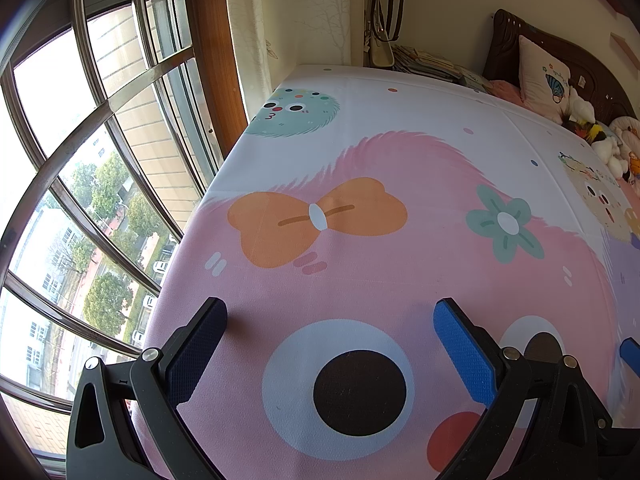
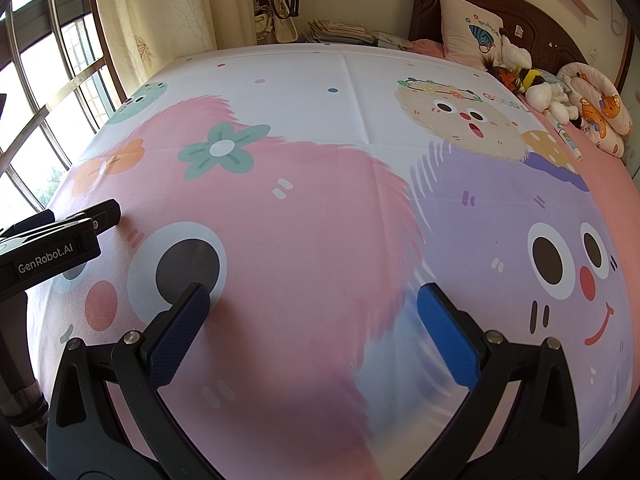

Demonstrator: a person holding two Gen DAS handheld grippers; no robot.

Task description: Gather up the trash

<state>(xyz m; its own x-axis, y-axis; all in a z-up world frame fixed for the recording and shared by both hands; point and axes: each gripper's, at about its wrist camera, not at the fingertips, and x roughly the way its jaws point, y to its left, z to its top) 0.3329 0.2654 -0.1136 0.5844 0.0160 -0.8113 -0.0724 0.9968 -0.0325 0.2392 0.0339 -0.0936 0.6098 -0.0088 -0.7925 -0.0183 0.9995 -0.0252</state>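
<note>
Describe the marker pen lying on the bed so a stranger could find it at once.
Start at the dark wooden headboard and drop to the pile of plush toys beneath the pillow. Just below the toys, on the pink strip of sheet beside the printed cover, lies the marker pen. It is the only thin, straight, white stick there; everything around it is soft and rounded.

bedsheet [image 2: 320, 200]: matt printed cloth | headboard [image 2: 520, 12]: glossy carved wood | claw pads [image 2: 448, 332]: textured rubber
</note>
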